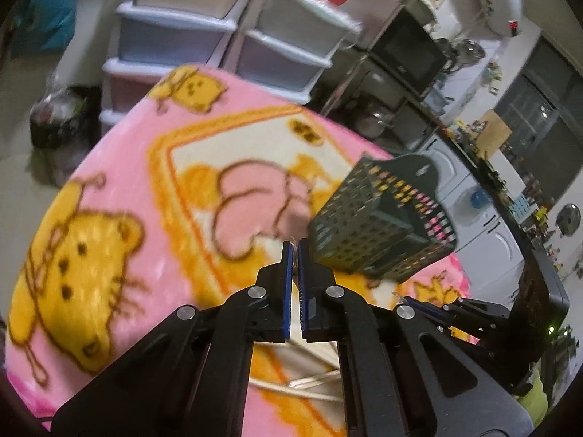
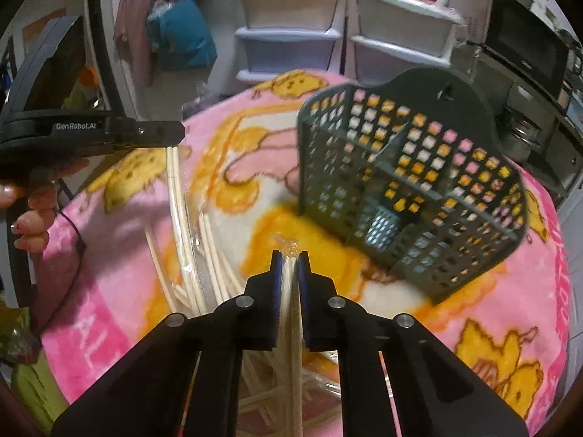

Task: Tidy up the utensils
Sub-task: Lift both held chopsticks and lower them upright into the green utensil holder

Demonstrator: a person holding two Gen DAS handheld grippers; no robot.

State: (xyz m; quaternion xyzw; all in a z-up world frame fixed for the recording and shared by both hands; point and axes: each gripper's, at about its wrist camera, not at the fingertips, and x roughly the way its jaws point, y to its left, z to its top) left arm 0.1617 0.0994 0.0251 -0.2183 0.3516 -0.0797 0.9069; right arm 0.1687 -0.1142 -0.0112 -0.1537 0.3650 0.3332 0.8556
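Your right tool (image 2: 289, 255) clamps a wrapped pair of chopsticks (image 2: 293, 327) lengthwise along its fingers — the basket (image 2: 411, 189) stands ahead-right on the bench (image 2: 510, 346) — while your left tool (image 1: 294, 251) is nearly closed, its contents unclear.

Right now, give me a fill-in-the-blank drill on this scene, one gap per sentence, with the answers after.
1. The right gripper is shut on a wrapped bundle of ____.
2. The dark green holder has perforated walls and stands on a ____ blanket printed with yellow cartoon animals.
3. Behind the table stand white plastic ____.
4. The left gripper has its fingers nearly ____.

Answers: chopsticks; pink; drawers; closed
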